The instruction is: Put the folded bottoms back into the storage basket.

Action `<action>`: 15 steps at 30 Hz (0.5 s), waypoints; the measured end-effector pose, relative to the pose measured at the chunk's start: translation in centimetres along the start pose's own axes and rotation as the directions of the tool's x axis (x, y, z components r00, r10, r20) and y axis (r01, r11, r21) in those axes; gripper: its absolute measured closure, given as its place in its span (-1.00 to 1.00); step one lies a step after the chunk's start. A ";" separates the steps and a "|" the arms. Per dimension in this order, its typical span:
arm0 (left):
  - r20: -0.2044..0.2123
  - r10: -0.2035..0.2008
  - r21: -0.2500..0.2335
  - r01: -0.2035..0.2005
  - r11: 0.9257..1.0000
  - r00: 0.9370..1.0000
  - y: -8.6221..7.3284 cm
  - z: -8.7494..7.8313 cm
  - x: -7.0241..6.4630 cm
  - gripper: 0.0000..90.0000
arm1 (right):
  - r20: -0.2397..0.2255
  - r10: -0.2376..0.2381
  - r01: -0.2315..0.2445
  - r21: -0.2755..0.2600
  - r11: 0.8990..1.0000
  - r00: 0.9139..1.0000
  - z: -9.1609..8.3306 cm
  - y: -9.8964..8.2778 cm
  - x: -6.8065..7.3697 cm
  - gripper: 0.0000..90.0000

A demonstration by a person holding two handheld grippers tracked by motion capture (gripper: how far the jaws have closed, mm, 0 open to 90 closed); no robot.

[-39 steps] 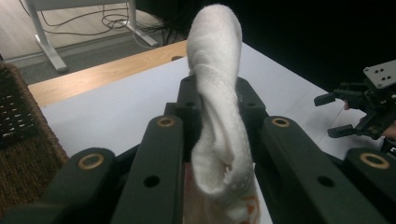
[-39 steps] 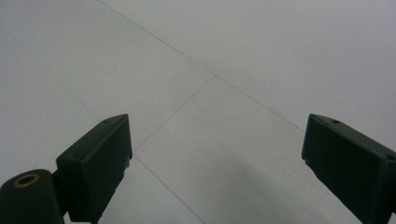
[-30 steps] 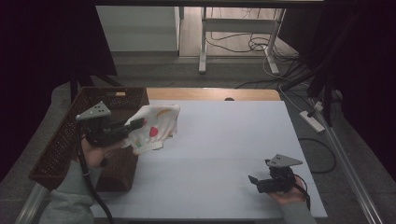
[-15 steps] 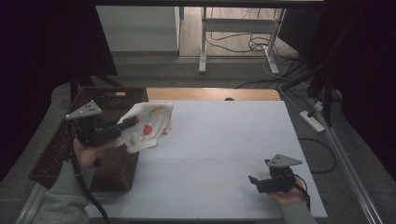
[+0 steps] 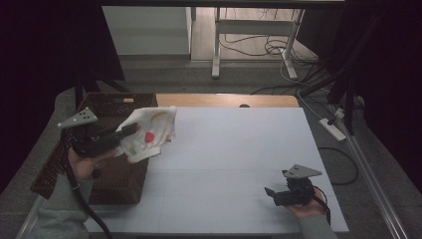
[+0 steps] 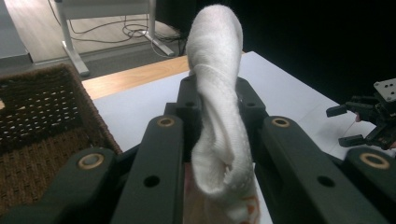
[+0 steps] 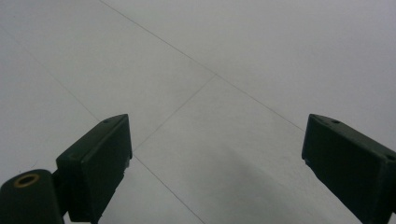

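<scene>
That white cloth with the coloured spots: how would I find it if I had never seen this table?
Start at the white table and go to its left edge, where a brown wicker basket stands. Just above the basket's right rim, the left gripper holds the cloth pinched in the air. It is the one soft, pale thing there, printed with red and orange patches.

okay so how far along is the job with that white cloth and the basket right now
Done: the left gripper is clamped on the white patterned cloth, which hangs in the air over the inner edge of the wicker basket, beside the white table.
In hand: carrying the cloth; which way it is headed is unclear.
Left: setting it down and letting go. The right gripper rests open near the table's front edge, holding nothing.
</scene>
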State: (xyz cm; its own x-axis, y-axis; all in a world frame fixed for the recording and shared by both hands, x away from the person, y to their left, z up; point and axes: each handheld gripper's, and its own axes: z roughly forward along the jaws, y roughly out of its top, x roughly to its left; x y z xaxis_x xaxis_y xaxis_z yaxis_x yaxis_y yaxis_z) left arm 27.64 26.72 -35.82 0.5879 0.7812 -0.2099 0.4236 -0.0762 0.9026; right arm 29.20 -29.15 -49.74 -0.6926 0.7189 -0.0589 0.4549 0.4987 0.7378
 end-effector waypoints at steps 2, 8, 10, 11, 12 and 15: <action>-0.003 -0.001 -0.002 0.001 1.000 1.000 0.0 -0.1 0.0 0.69 | 0.000 0.000 0.000 0.000 1.000 1.000 0.0 0.0 0.0 -0.81; -0.014 -0.003 -0.006 0.003 1.000 1.000 -0.1 -0.6 0.3 0.69 | 0.000 0.001 -0.001 0.001 1.000 1.000 0.0 0.0 0.0 -0.81; -0.015 -0.003 -0.007 0.003 1.000 1.000 -0.1 -0.7 0.3 0.69 | 0.000 0.001 -0.001 0.001 1.000 1.000 0.0 0.0 0.0 -0.81; -0.020 -0.007 -0.011 0.007 1.000 1.000 -0.1 -0.8 0.4 0.69 | 0.001 0.001 -0.001 0.000 1.000 1.000 0.0 0.0 0.0 -0.81; -0.020 -0.007 -0.011 0.007 1.000 1.000 -0.1 -0.8 0.4 0.69 | 0.001 0.001 -0.001 0.000 1.000 1.000 0.0 0.0 0.0 -0.81; -0.028 -0.012 -0.013 0.012 1.000 1.000 -0.2 -1.1 0.6 0.69 | 0.002 -0.001 0.001 -0.001 1.000 1.000 0.0 0.0 0.0 -0.81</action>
State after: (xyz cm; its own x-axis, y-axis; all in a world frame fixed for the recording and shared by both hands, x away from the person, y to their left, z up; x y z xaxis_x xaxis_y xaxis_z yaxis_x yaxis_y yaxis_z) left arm 27.13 27.87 -35.71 0.5629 0.7994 -0.2101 0.4214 -0.0589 0.9050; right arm 29.22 -29.14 -49.76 -0.6918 0.7195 -0.0609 0.4536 0.4986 0.7387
